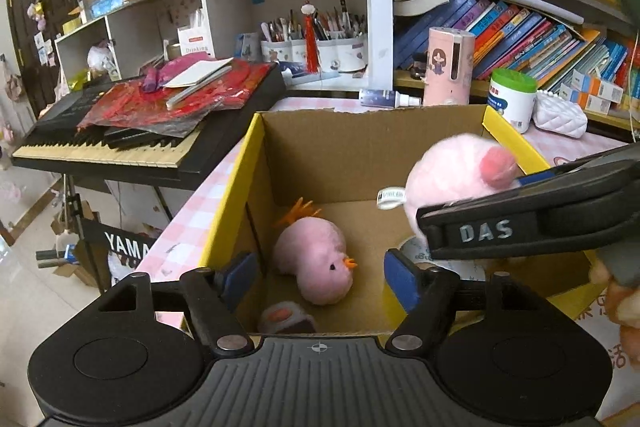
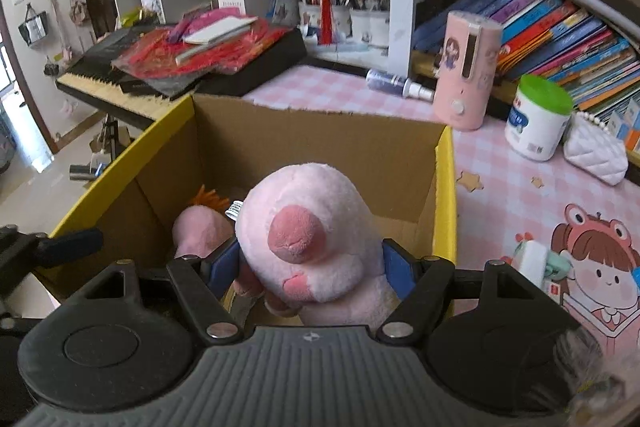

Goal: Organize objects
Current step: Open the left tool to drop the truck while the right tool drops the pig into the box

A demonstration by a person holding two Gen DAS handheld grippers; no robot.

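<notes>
Toys going into the box

The chick toy (image 1: 316,259) lies in the cardboard box (image 1: 256,147). The right tongs (image 2: 310,267) pinch the pink pig toy (image 2: 312,231) above the box. The left tongs (image 1: 320,277) are spread, empty.

Right tool (image 2: 310,269) grips pink plush pig (image 2: 308,227) above cardboard box (image 2: 320,143).
</notes>
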